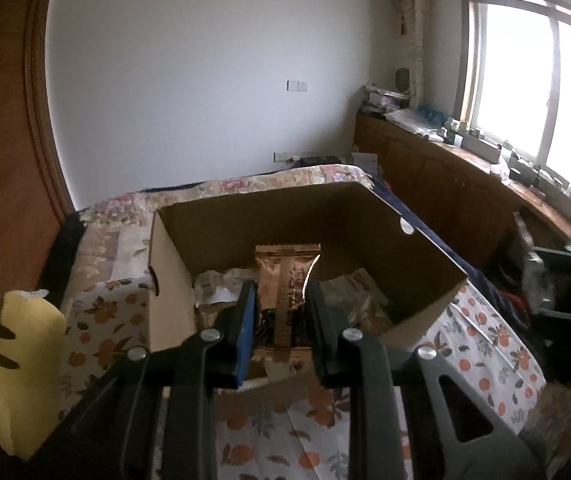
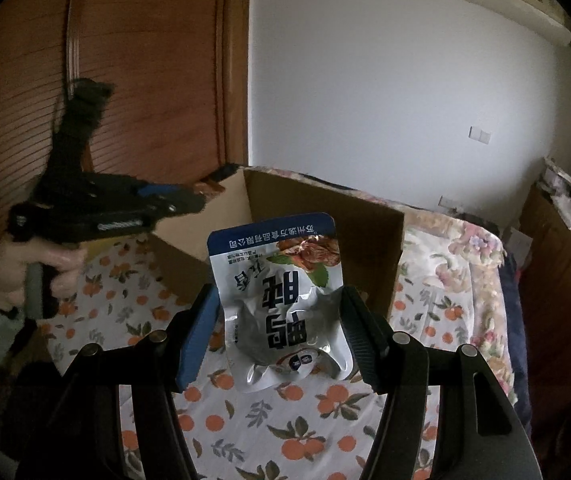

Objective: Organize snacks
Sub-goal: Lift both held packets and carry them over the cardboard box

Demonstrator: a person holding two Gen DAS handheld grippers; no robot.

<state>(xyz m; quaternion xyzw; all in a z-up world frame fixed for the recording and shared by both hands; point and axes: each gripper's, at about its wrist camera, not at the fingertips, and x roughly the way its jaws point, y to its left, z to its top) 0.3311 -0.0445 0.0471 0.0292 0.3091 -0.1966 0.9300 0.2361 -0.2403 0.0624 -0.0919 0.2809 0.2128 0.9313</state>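
My left gripper (image 1: 280, 292) is shut on a copper-brown snack packet (image 1: 285, 264), which stands upright between the pads, over the open cardboard box (image 1: 365, 216). In the right wrist view the left gripper (image 2: 201, 196) shows side-on at the box's (image 2: 325, 216) left corner, with a person's hand (image 2: 45, 264) on its grip. My right gripper (image 2: 281, 312) is shut on a silver-white pouch (image 2: 281, 304) with a blue top band and dark print. It is held above the bed, in front of the box. Several packets (image 1: 221, 284) lie inside the box.
The box rests on a bed with an orange-fruit sheet (image 2: 265, 420). A yellow cushion (image 1: 17, 360) lies at the bed's left. A wooden wardrobe (image 2: 145, 80) stands behind. A low cabinet (image 1: 445, 168) with clutter runs under the window. The right gripper (image 1: 565, 280) appears blurred at the right.
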